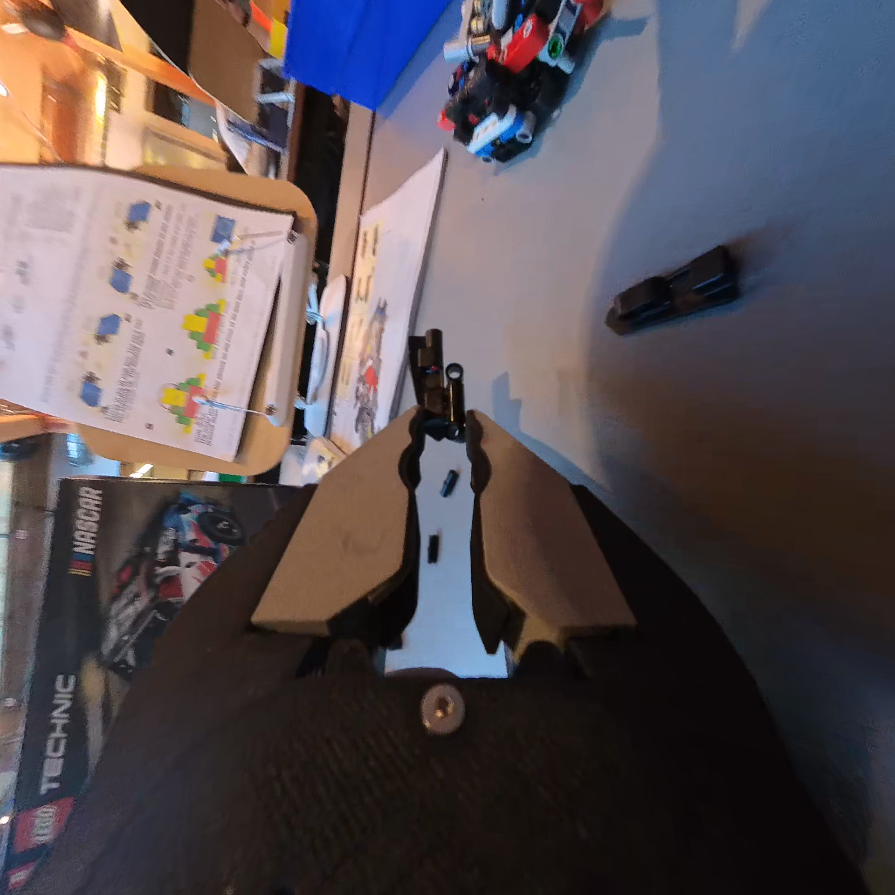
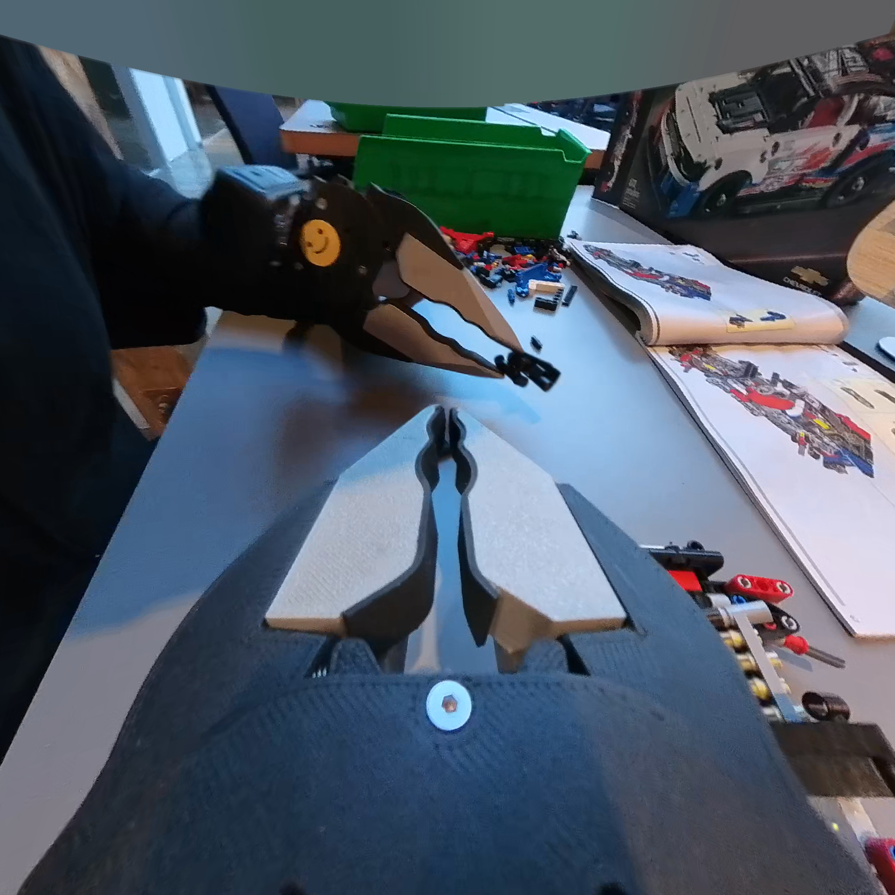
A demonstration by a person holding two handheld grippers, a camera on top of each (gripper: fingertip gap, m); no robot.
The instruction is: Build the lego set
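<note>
My left gripper (image 1: 443, 419) is shut on a black Technic assembly (image 1: 436, 373) that sticks out past its fingertips, held above the grey table (image 1: 557, 290). It also shows in the right wrist view (image 2: 508, 370), held by a gloved hand, with the assembly (image 2: 532, 374) at its tips. My right gripper (image 2: 446, 419) sits just below and in front of it, jaws nearly closed on what looks like a small black pin (image 2: 444, 444). Two loose black pins (image 1: 450, 482) lie on the table under the left gripper.
The partly built car (image 1: 513, 82) (image 2: 746, 620) and a black holder (image 1: 673, 290) lie on the table. The open manual (image 2: 775, 436), a pile of loose bricks (image 2: 513, 271), green bins (image 2: 465, 179) and the set's box (image 2: 750, 145) stand behind. A clipboard (image 1: 145, 315) stands at left. There is about 11 centimeters between the tips of the two grippers.
</note>
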